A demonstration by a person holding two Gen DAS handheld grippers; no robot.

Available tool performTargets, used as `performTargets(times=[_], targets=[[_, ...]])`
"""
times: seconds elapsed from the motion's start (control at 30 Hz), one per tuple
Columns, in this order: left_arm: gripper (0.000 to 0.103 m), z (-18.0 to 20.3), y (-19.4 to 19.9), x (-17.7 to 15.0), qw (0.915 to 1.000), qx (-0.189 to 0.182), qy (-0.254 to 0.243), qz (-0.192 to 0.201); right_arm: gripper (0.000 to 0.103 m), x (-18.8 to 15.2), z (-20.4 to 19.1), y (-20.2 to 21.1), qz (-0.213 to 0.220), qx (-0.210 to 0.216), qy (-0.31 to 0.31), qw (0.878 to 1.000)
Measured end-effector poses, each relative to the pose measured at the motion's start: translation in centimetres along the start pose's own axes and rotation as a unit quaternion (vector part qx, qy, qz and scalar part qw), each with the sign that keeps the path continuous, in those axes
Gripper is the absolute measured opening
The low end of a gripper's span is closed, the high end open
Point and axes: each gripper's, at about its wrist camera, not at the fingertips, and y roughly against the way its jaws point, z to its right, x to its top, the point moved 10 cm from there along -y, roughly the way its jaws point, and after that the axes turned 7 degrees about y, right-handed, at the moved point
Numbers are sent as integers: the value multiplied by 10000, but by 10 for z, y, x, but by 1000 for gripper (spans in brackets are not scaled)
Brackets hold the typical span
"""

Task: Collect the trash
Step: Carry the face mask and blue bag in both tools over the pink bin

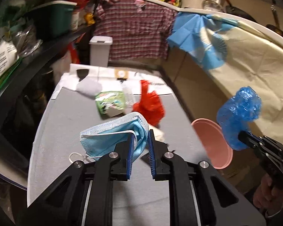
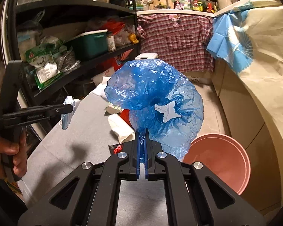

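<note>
My left gripper (image 1: 141,134) is shut on a light blue face mask (image 1: 111,137), lifted above the grey table (image 1: 66,124); the mask (image 2: 68,113) hangs from that gripper (image 2: 70,109) at the left of the right wrist view. My right gripper (image 2: 144,131) is shut on a crumpled blue plastic cover (image 2: 154,101), held up over the table's right side; that cover (image 1: 237,114) and gripper (image 1: 242,136) show at the right of the left wrist view. A pink bin (image 2: 218,160) (image 1: 213,143) stands on the floor beside the table.
On the table lie a red plastic bag (image 1: 149,105), a green packet (image 1: 111,101), white paper (image 2: 120,128) and a small red wrapper (image 2: 118,148). Black shelves (image 2: 81,37) crowd the left. A cloth-draped counter (image 2: 264,75) runs along the right; a white lidded bin (image 1: 100,50) stands beyond.
</note>
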Motion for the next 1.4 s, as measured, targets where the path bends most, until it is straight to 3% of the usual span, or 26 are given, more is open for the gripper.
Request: performTargets(times=[0.4,0.73,1.13,1.4], targets=[[15,61,-6,-4,9988,-385,-299,-79,4,13,70,39,14,-470,-241,9986],[15,142,-24,-17,9925,-910,-781,-241,4,-15,144,34,-203,-793,-1046,9911],[15,224,-83,-48,9804,-1504,-1108,-627,4,-44,180,14,-386,-712,-1505,9853],[15,247,-118,-63,9752,-1631,-1222,-866,4,-46,189,3,-422,-718,-1532,9847]])
